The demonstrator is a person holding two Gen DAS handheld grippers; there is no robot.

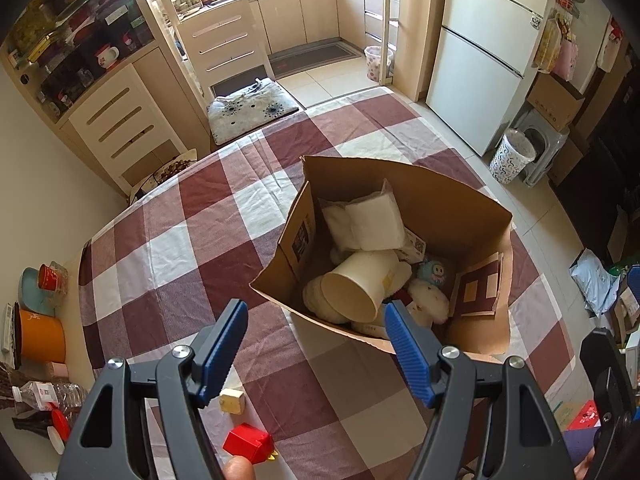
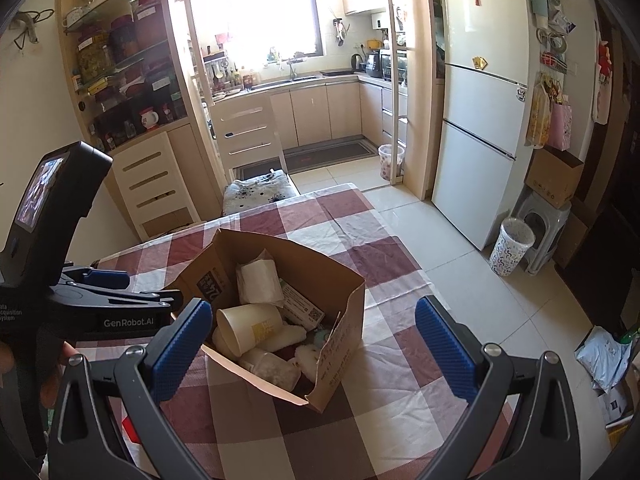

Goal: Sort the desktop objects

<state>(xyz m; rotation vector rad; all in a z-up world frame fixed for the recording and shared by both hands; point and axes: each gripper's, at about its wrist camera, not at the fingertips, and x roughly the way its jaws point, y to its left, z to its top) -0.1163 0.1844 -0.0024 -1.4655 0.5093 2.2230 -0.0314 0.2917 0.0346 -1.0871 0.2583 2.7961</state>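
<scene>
An open cardboard box (image 1: pixel 440 208) (image 2: pixel 344 280) stands on the checked tablecloth (image 1: pixel 180 240). Inside lie a white paper cup (image 1: pixel 356 284) (image 2: pixel 248 326) on its side, white packets (image 1: pixel 372 220), a blue plush toy (image 1: pixel 434 272), a white plush (image 1: pixel 430 300) and a maroon card (image 1: pixel 478 292). My left gripper (image 1: pixel 313 306) hovers open over the box's near wall, nothing between its blue pads. It shows from the side in the right wrist view (image 2: pixel 132 288). My right gripper (image 2: pixel 313 307) stands wide open and empty above the box. A small cream block (image 1: pixel 232 400) and a red object (image 1: pixel 248 442) lie below the left gripper.
An orange pot (image 1: pixel 42 340), bowls (image 1: pixel 36 284) and a plastic bottle (image 1: pixel 48 394) crowd the table's left edge. A cushioned chair (image 1: pixel 252 108) stands at the far side. A fridge (image 1: pixel 476 60) and a patterned bin (image 1: pixel 512 156) are on the right.
</scene>
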